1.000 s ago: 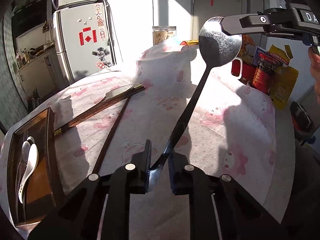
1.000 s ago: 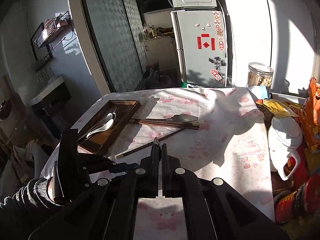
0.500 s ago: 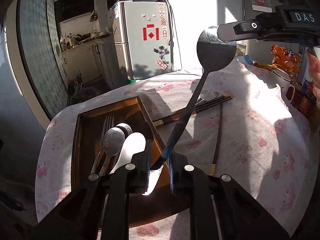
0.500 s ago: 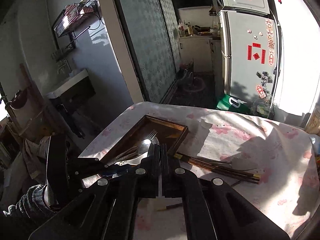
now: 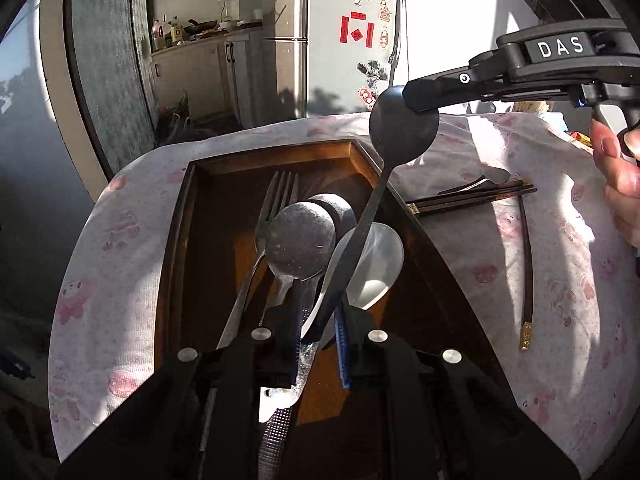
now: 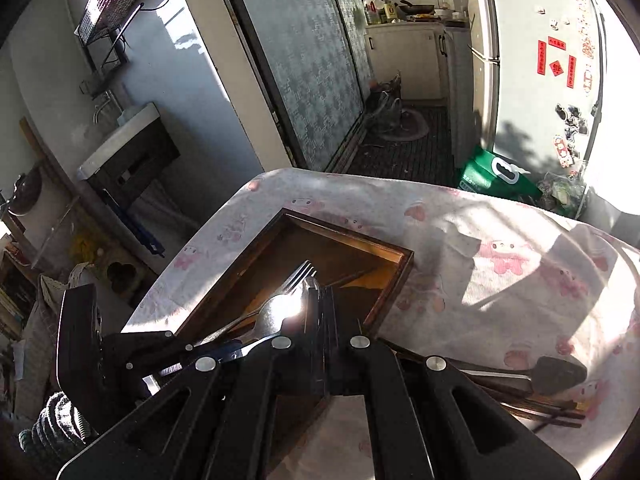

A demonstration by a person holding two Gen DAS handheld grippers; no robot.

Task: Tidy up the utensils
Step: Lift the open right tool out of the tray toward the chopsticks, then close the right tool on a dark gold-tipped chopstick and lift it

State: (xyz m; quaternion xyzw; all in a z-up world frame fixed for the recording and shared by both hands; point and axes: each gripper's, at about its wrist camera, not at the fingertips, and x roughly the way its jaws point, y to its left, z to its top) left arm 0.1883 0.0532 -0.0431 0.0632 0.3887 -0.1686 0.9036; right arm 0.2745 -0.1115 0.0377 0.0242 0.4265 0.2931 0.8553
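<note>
A long metal spoon [image 5: 402, 132] hangs tilted over the dark wooden tray [image 5: 280, 152]. My left gripper [image 5: 320, 320] is shut on its handle. My right gripper [image 5: 416, 96] is shut on the rim of its bowl. In the right wrist view the spoon's bright bowl [image 6: 280, 312] sits at the right gripper's [image 6: 320, 300] tips, above the tray [image 6: 348, 236], and the left gripper [image 6: 180, 356] holds the handle's end. In the tray lie a fork [image 5: 276, 192], a metal spoon [image 5: 300, 240] and a white spoon [image 5: 376, 264].
Right of the tray, on the pink-printed tablecloth [image 5: 560, 280], lie a bundle of dark chopsticks [image 5: 472, 200] over another spoon [image 5: 496, 174] and a single chopstick [image 5: 528, 264]. A hand [image 5: 616, 184] holds the right gripper. A fridge [image 5: 344, 40] stands beyond the table.
Both grippers have carried the spoon together from above the middle of the tablecloth over to above the tray. Their hold on it looks the same.
</note>
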